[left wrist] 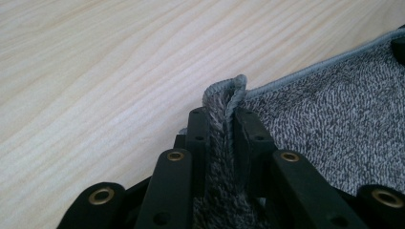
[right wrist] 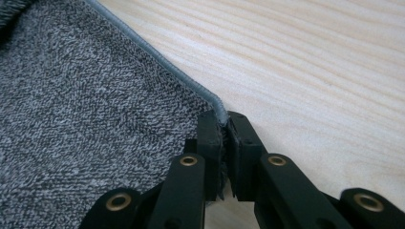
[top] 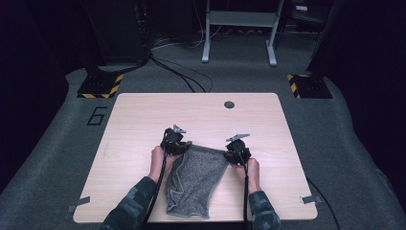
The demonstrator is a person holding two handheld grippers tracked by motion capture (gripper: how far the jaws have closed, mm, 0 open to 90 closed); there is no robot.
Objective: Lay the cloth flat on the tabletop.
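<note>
A grey terry towel (top: pixel 196 179) lies on the wooden table (top: pixel 143 120), stretched between my two grippers and trailing toward the near edge. My left gripper (top: pixel 176 143) is shut on the towel's far left corner; in the left gripper view the folded hem (left wrist: pixel 224 95) is pinched between the black jaws (left wrist: pixel 224 119). My right gripper (top: pixel 237 149) is shut on the far right corner; the right gripper view shows the hemmed edge (right wrist: pixel 157 62) running into the closed jaws (right wrist: pixel 223 125). The far edge is taut between both.
A round cable hole (top: pixel 229 104) sits near the table's far edge. Bare wood lies beyond and beside the towel. Grey carpet, floor cables, two hazard-striped stand bases (top: pixel 100 86) and a metal frame (top: pixel 239 28) are behind the table.
</note>
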